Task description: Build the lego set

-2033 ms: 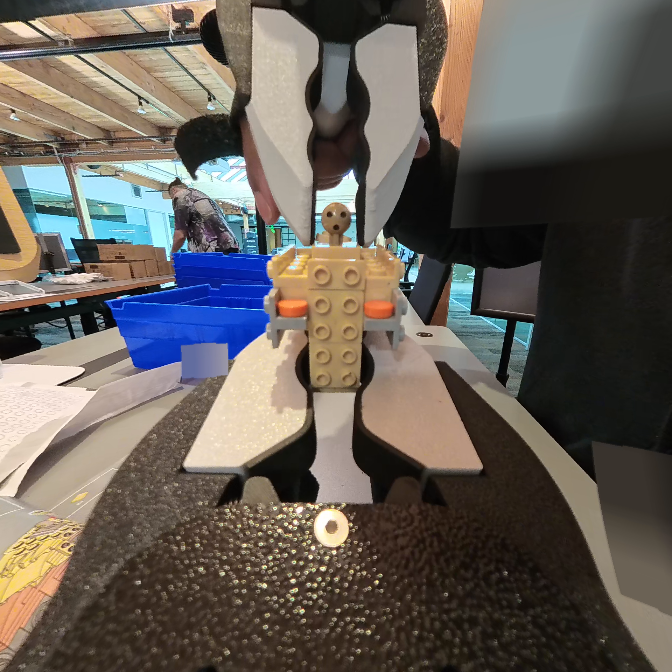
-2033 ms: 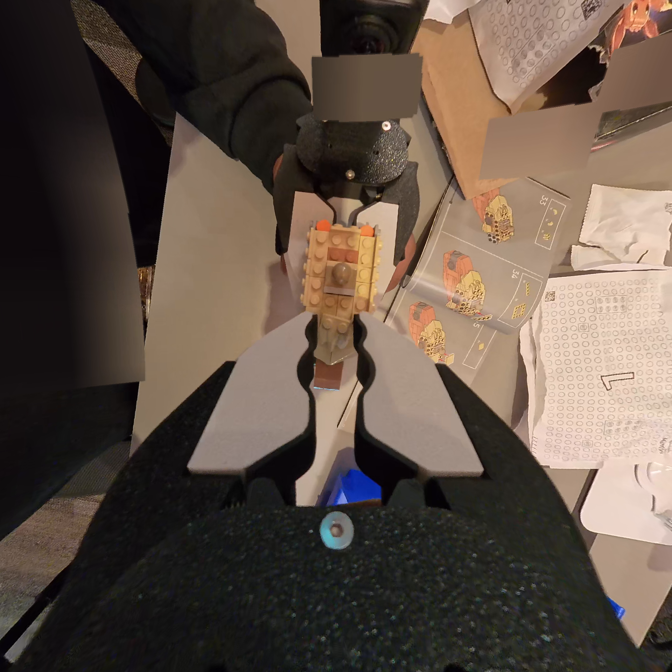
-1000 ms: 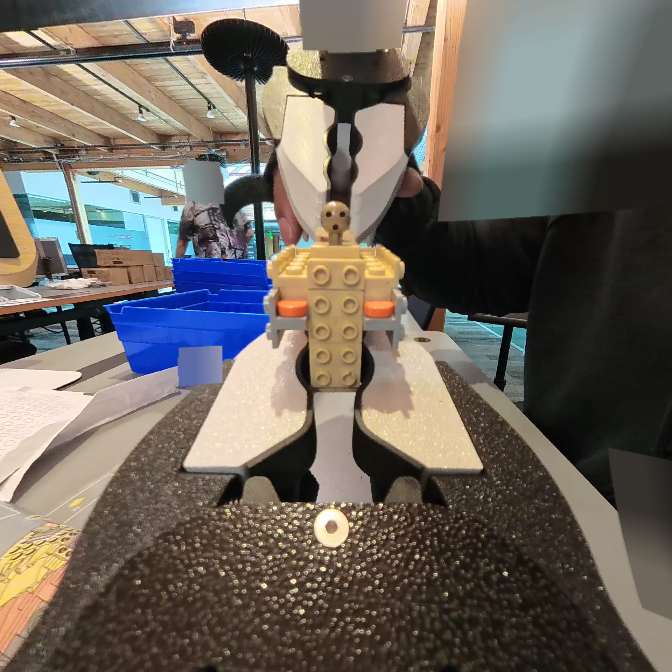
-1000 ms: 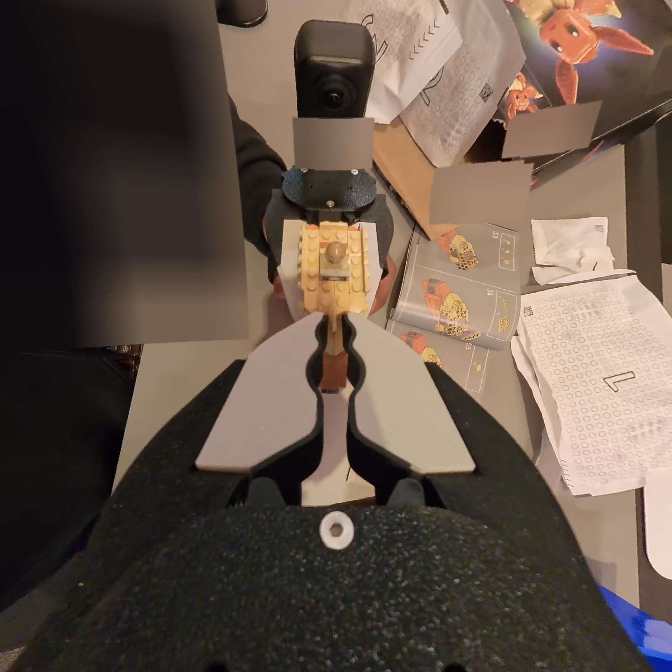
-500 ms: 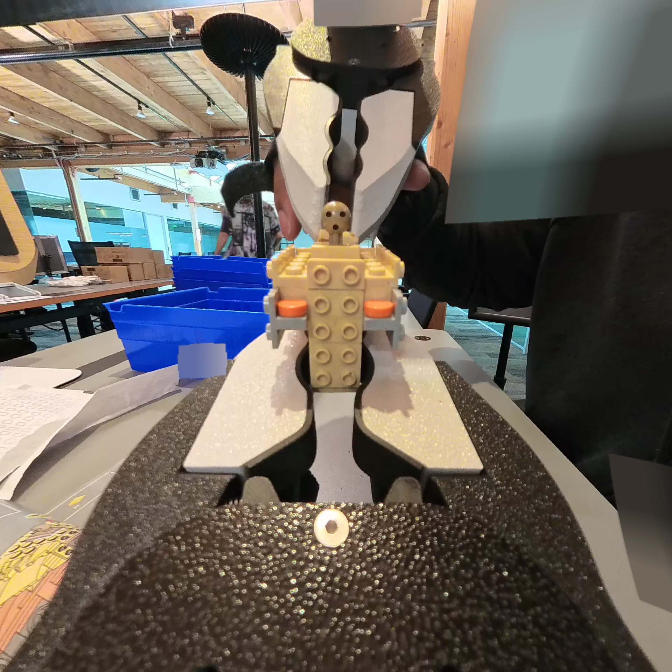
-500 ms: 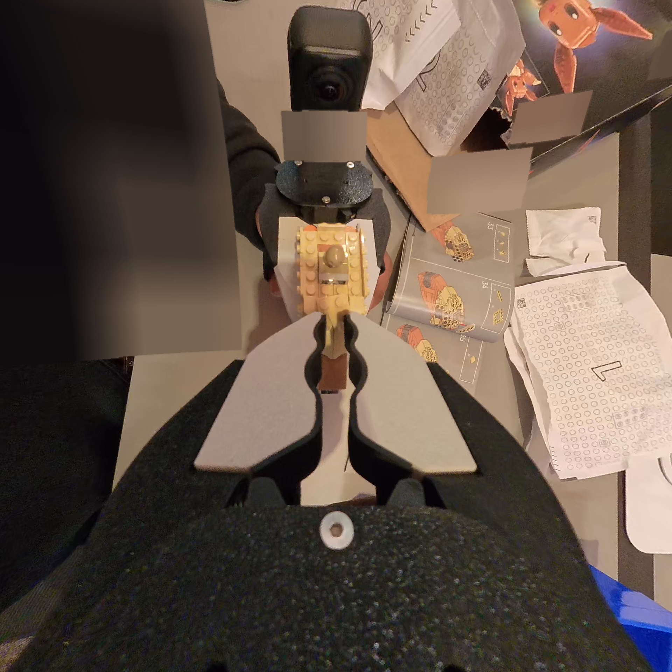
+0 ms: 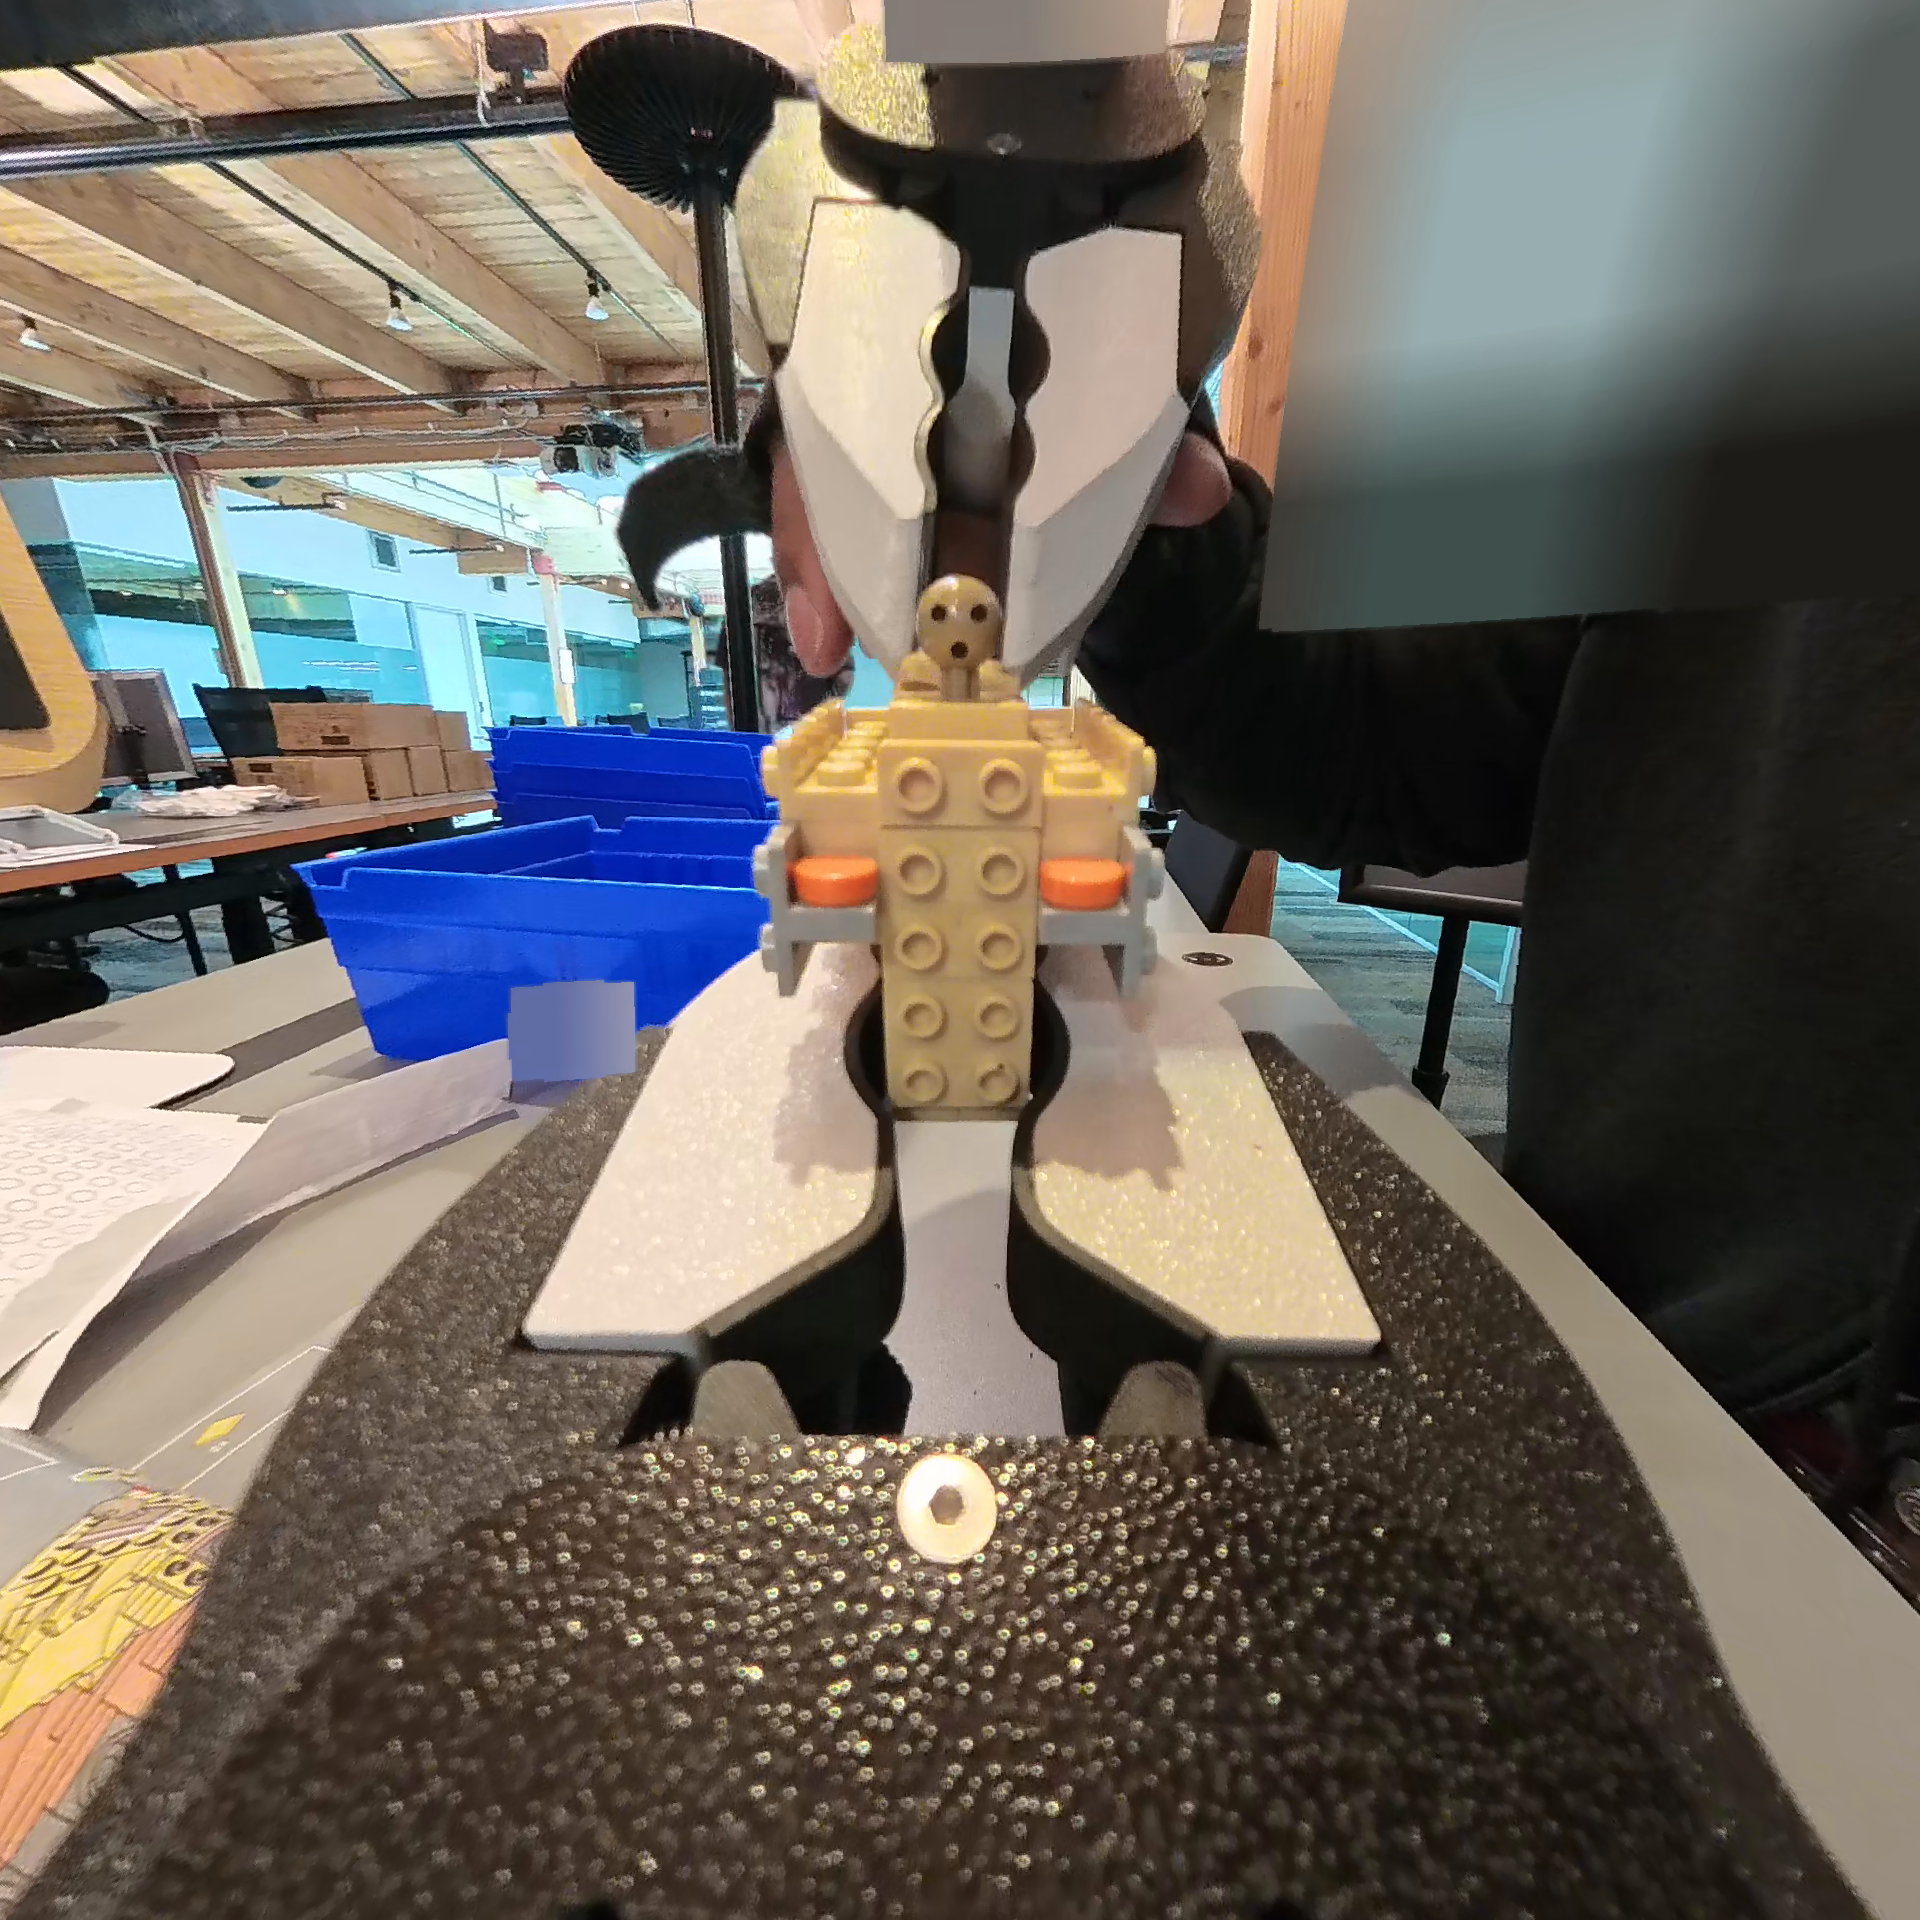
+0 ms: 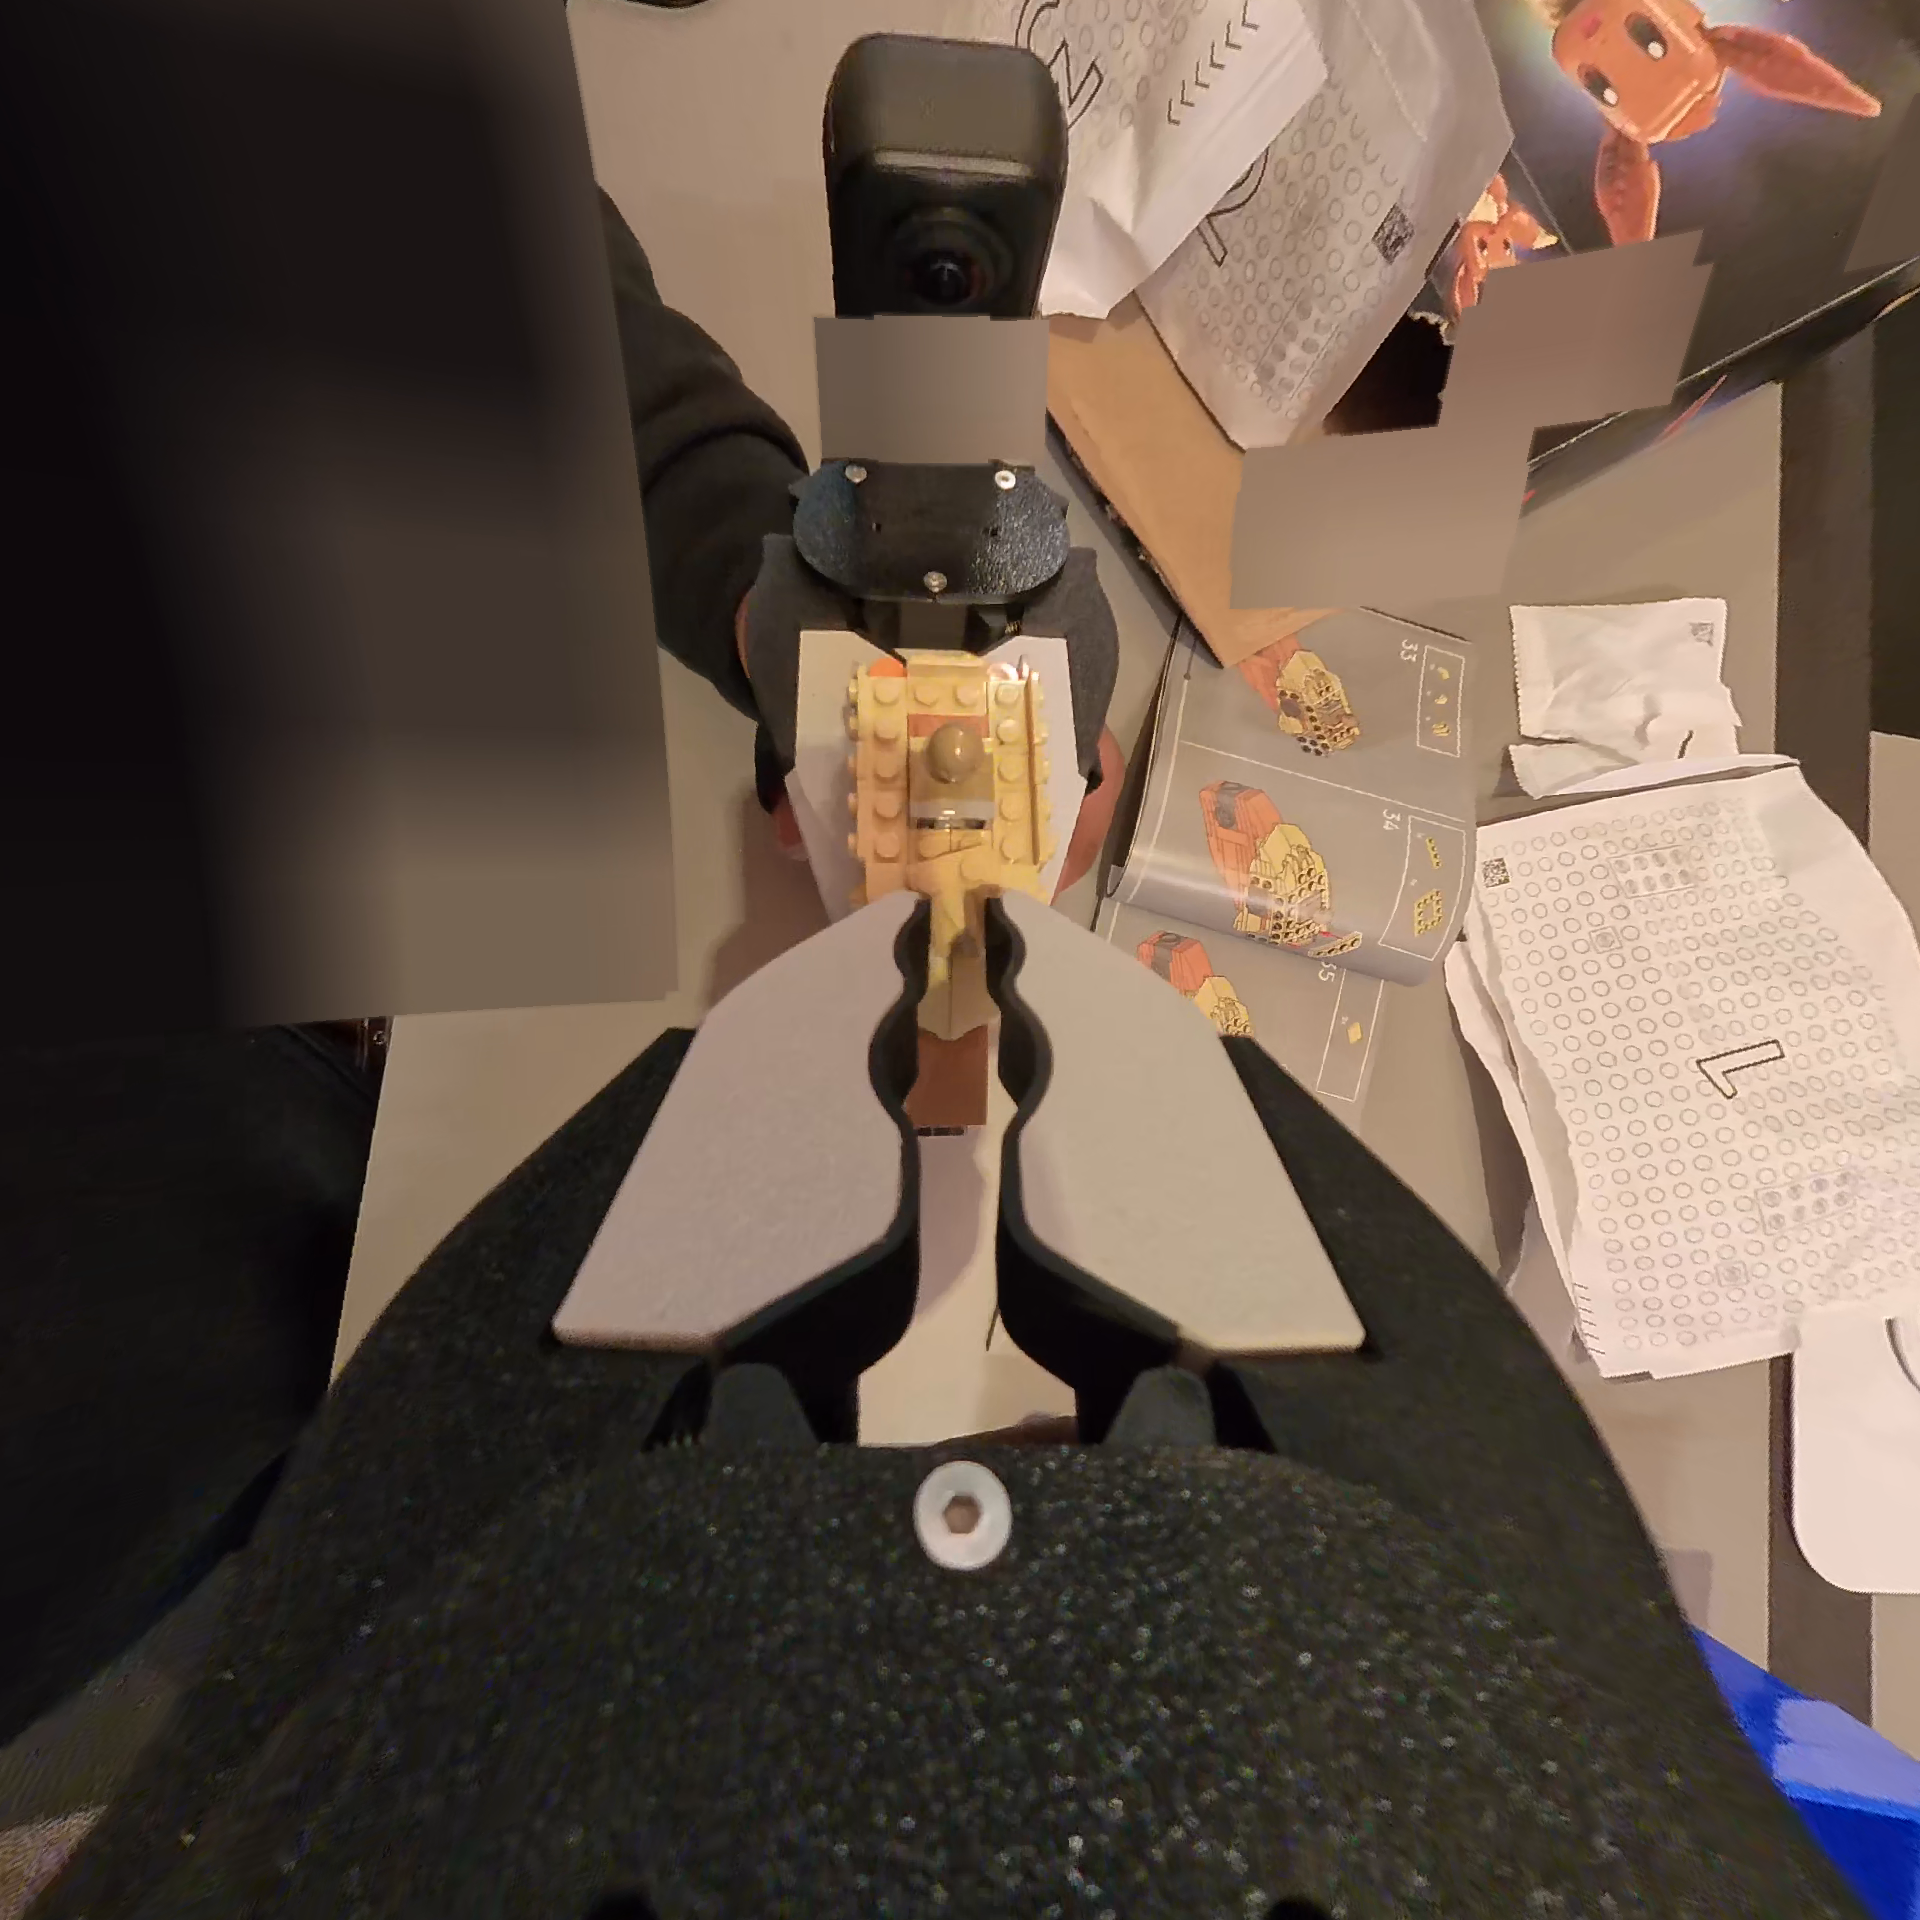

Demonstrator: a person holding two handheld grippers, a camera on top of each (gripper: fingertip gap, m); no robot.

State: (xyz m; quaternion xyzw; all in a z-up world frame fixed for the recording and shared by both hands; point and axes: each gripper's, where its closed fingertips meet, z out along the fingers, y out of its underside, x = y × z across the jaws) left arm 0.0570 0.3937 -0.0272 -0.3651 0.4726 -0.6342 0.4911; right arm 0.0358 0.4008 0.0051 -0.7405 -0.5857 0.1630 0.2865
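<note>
My left gripper (image 7: pixel 956 987) is shut on a tan Lego assembly (image 7: pixel 956 831) with two orange round studs, a grey bracket and a ball joint (image 7: pixel 958 634) on top. My right gripper (image 7: pixel 961 623) points down just above that ball joint. In the right wrist view my right gripper (image 8: pixel 951 914) is shut on a small tan and brown piece (image 8: pixel 948 1081). The piece's tan end reaches the near edge of the assembly (image 8: pixel 935 790), which the left gripper's fingers (image 8: pixel 821 748) hold. Whether they touch I cannot tell.
Blue bins (image 7: pixel 540 914) stand left on the grey table (image 7: pixel 1351 1049). An open instruction booklet (image 8: pixel 1299 831), white printed paper bags (image 8: pixel 1683 1091), a brown paper bag (image 8: pixel 1143 468) and the set's box (image 8: pixel 1662 156) lie right. A person's dark sleeve (image 7: pixel 1351 748) is close. The grippers are tip to tip, or close to it.
Both grips hold. My right gripper has tilted slightly over the assembly, so more of the assembly's far end shows in its view. The left gripper has barely moved.
</note>
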